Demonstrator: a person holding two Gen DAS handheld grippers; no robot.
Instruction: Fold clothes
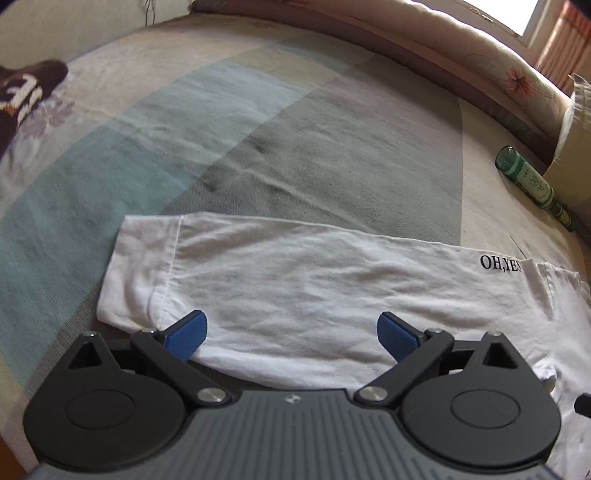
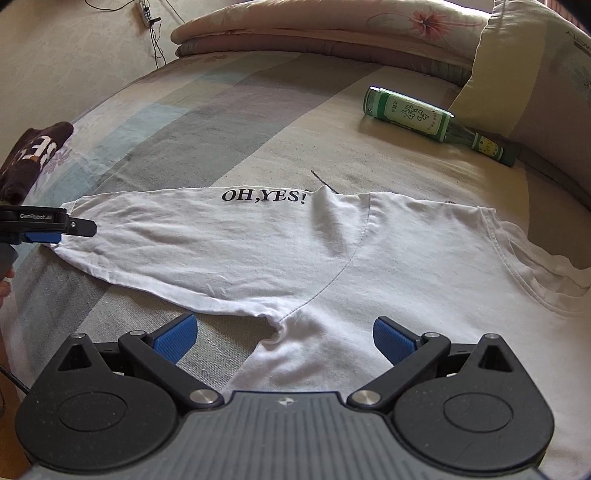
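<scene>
A white T-shirt (image 2: 388, 266) printed "OH,YES!" lies flat on the bed, one sleeve (image 1: 258, 280) stretched out to the left. My left gripper (image 1: 291, 336) hangs open just above that sleeve's near edge, close to the cuff, its blue pads apart with nothing between them. In the right wrist view the left gripper (image 2: 55, 230) shows at the far left by the cuff. My right gripper (image 2: 284, 338) stands open over the armpit seam where the sleeve meets the body. The collar (image 2: 524, 266) lies to the right.
A green glass bottle (image 2: 424, 118) lies on its side at the back right, next to a pillow (image 2: 517, 74). A folded floral quilt (image 2: 332, 29) runs along the back. A dark brown garment (image 2: 29, 158) sits at the left. The patchwork bedsheet (image 1: 258, 129) stretches beyond the shirt.
</scene>
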